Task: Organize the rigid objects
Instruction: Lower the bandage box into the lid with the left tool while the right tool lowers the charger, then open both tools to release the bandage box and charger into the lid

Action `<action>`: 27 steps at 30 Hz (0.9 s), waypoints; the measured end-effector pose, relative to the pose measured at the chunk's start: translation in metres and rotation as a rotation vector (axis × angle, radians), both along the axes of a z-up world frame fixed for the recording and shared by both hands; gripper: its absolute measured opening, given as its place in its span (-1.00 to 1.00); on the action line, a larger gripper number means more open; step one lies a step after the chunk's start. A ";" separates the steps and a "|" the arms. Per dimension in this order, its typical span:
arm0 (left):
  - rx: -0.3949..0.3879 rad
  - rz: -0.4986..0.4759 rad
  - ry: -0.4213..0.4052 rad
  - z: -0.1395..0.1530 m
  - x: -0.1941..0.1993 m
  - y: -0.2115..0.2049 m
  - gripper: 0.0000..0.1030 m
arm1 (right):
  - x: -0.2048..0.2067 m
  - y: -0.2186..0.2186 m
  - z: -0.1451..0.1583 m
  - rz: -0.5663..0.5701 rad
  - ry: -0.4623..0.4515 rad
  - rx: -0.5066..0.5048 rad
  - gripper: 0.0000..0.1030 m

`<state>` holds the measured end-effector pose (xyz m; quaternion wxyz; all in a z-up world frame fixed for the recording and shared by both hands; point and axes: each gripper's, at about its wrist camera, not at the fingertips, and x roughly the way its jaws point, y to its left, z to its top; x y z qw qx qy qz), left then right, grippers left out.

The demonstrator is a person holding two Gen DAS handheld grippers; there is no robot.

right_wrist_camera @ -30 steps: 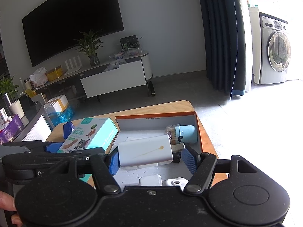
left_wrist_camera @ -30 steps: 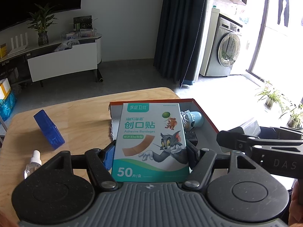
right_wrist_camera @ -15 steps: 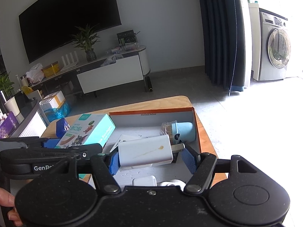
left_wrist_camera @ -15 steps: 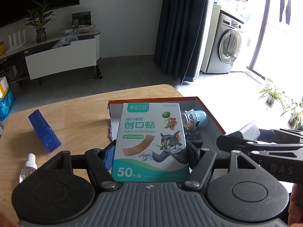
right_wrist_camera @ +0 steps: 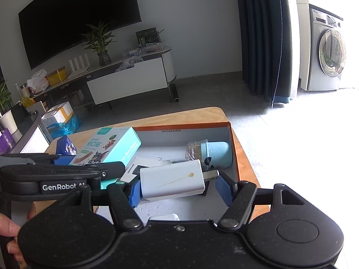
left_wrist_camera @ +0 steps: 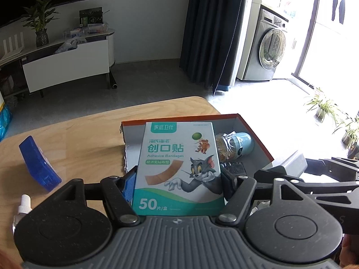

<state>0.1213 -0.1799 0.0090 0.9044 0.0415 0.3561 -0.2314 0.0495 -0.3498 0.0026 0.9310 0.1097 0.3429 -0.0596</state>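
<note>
The left gripper (left_wrist_camera: 178,179) is clamped on a teal box of adhesive bandages (left_wrist_camera: 179,168), one blue pad against each side edge, holding it face-up over the near left part of an open orange-rimmed cardboard box (left_wrist_camera: 253,132). The right gripper (right_wrist_camera: 179,185) sits over the same cardboard box, just right of the bandage box. Its left pad touches a white USB charger block (right_wrist_camera: 171,182), but the right pad stands clear of the plug end, so the grip looks slack or opening; whether the block rests on the floor of the box cannot be told.

Already inside the cardboard box: a pale blue toothpick holder (right_wrist_camera: 213,153) lying on its side against the far right wall, a small dark item, some white paper and another white piece nearer the grippers. Outside it, to the left on the wooden bench (left_wrist_camera: 78,139), a blue case (left_wrist_camera: 39,164) and a small white-capped dropper bottle (left_wrist_camera: 22,206) appear yet to be collected. So the sorting looks well under way, with two items at the point of delivery and at least two left.

Compared with a second ago, both grippers have drawn slightly back and upward from the cardboard box, which now sits a little farther ahead in both views, and the charger block has tilted slightly.
</note>
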 end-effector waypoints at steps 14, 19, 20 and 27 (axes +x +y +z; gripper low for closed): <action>-0.012 -0.008 0.067 -0.005 0.043 -0.025 0.66 | 0.011 -0.009 -0.004 -0.026 -0.020 -0.034 0.60; -0.038 0.004 0.054 0.003 0.031 -0.014 0.65 | 0.004 -0.008 0.005 -0.026 -0.046 -0.048 0.60; -0.040 0.010 0.052 0.005 0.028 -0.011 0.65 | 0.003 -0.007 0.006 -0.027 -0.048 -0.051 0.60; -0.019 0.059 0.030 0.020 0.004 0.010 0.71 | -0.005 0.002 0.015 -0.013 -0.067 -0.040 0.66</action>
